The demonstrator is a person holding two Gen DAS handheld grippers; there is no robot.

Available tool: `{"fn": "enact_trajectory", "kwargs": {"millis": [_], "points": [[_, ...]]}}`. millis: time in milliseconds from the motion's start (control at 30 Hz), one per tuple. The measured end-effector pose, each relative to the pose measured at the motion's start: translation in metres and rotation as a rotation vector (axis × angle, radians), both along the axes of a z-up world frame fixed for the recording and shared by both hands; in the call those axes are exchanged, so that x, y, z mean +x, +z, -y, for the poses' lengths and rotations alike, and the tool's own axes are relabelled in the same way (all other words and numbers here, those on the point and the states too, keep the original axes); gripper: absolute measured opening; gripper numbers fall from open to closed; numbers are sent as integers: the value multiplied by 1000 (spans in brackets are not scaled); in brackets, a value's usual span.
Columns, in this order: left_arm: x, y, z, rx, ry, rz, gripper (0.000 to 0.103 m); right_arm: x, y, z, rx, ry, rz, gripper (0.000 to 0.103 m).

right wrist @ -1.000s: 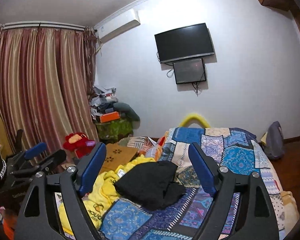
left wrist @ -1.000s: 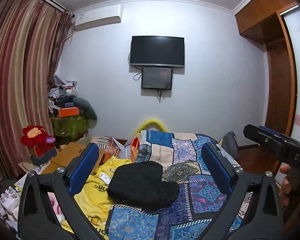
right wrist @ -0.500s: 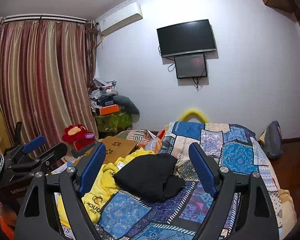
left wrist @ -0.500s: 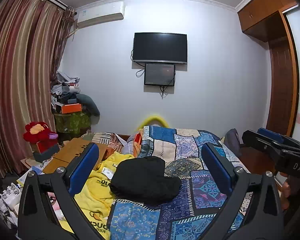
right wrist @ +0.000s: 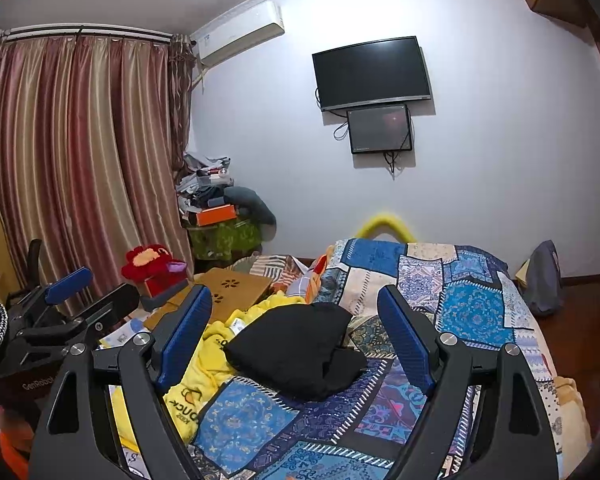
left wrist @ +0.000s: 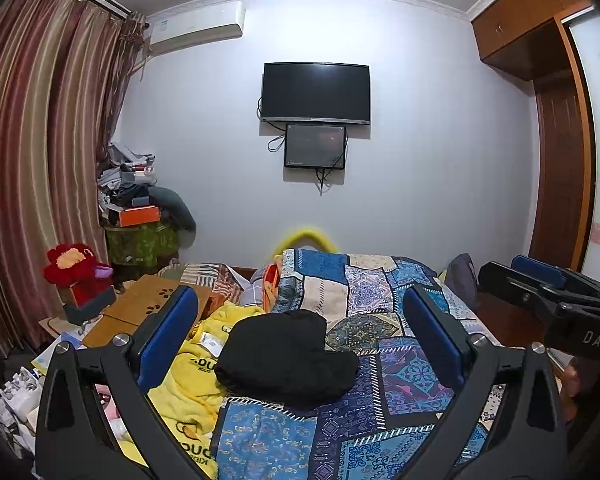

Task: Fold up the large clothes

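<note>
A black garment (left wrist: 284,356) lies bunched in a compact heap on the blue patchwork bedspread (left wrist: 364,296); it also shows in the right wrist view (right wrist: 296,348). A yellow garment with printed lettering (left wrist: 192,380) lies crumpled at its left, also in the right wrist view (right wrist: 204,372). My left gripper (left wrist: 300,332) is open and empty, held above the bed short of the black garment. My right gripper (right wrist: 296,328) is open and empty, also above the bed. Each gripper shows in the other's view: the right one (left wrist: 548,300), the left one (right wrist: 72,300).
A wooden lap desk (left wrist: 148,312) and a red plush toy (left wrist: 74,264) sit left of the bed. A cluttered stand (left wrist: 140,220) is in the corner by striped curtains (left wrist: 40,160). A TV (left wrist: 316,94) hangs on the far wall. A wooden wardrobe (left wrist: 556,120) stands right.
Both grippers have tilted upward and drifted slightly, so the bed sits lower in both views. Both stay open and empty. The garments have not moved.
</note>
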State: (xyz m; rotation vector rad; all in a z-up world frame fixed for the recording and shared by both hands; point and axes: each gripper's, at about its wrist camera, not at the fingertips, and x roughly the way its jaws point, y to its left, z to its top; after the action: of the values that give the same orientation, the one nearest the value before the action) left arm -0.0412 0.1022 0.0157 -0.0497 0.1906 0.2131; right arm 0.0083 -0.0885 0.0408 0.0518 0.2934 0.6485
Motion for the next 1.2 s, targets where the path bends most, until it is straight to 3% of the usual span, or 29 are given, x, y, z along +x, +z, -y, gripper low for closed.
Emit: {"fn": "enact_trajectory", "kwargs": {"millis": [1200], "points": [[9, -5, -8, -38, -36, -36, 103, 1, -1, 3, -11, -22, -16, 82]]}}
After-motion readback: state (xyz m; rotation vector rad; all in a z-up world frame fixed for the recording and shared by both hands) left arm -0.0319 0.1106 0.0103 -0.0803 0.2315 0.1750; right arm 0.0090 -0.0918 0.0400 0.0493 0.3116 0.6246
